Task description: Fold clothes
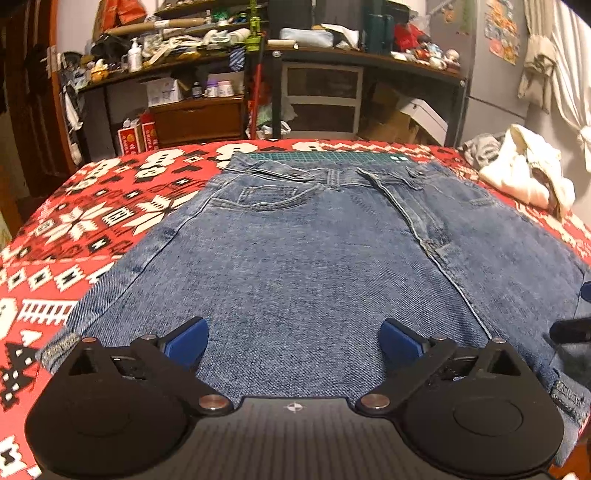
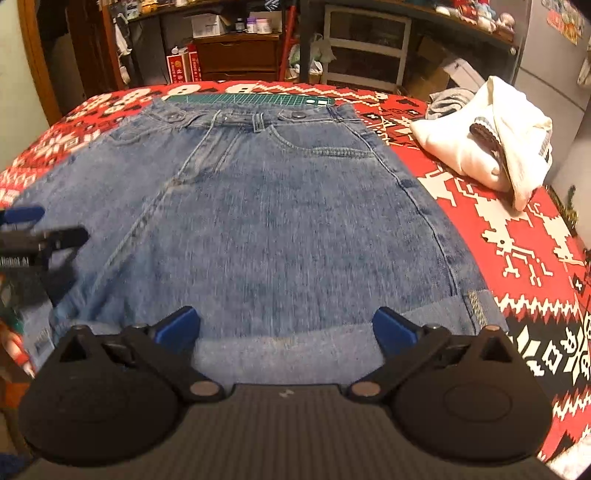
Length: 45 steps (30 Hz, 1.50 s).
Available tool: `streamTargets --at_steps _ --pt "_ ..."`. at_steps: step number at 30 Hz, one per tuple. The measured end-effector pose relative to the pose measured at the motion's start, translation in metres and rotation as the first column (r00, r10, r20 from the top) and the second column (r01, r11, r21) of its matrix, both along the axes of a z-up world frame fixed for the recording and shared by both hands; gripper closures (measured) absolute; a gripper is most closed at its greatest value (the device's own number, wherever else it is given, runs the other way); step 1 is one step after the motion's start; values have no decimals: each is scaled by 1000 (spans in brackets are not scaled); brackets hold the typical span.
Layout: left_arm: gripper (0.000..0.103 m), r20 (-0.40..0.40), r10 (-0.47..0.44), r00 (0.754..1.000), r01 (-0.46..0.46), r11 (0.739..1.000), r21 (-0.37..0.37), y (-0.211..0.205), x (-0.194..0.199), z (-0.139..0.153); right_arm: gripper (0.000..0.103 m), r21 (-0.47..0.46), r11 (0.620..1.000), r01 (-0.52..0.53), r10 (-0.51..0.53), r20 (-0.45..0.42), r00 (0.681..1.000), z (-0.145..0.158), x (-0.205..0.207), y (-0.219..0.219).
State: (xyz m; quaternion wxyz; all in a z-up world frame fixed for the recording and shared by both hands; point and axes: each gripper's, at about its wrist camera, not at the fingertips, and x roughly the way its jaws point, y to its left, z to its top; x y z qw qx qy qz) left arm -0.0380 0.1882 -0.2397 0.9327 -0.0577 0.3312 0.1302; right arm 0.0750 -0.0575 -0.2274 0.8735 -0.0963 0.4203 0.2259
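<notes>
Lying flat: jeans [image 1: 295,258] (waistband far); left gripper [image 1: 294,341], right gripper [image 2: 287,328] spread.

Back wall: we list dark cluttered shelves [image 1: 177,48] and a wooden drawer unit [image 1: 197,120].
Centre: white-framed drawer cabinet [image 1: 321,99].
Right: grey wall with stickers [image 1: 500,29], pale curtain [image 1: 569,62].
Light: warm, dim.

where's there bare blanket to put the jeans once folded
Bare red blanket runs left of the jeans, and a narrower strip lies between them and the right edge. The far right corner is crowded by the white garment.
</notes>
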Motion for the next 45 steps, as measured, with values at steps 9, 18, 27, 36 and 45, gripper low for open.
streamTargets --at_steps 9,18,27,36,45 --pt "2 47 24 999 -22 999 -46 11 -3 0 0 -28 1000 12 -9 87 996 7 68 36" --pt "2 76 39 996 -32 995 -95 17 -7 1 0 12 1000 3 -4 90 996 -17 76 43" --pt "2 74 41 996 -35 996 -86 15 -6 0 0 30 1000 5 -7 76 997 -16 34 18" --pt "2 72 42 997 -35 996 -84 16 -6 0 0 20 1000 -22 21 50 999 -15 5 1" --pt "2 79 44 996 -36 994 -99 18 -7 1 0 -25 999 -19 19 -26 999 -8 3 3"
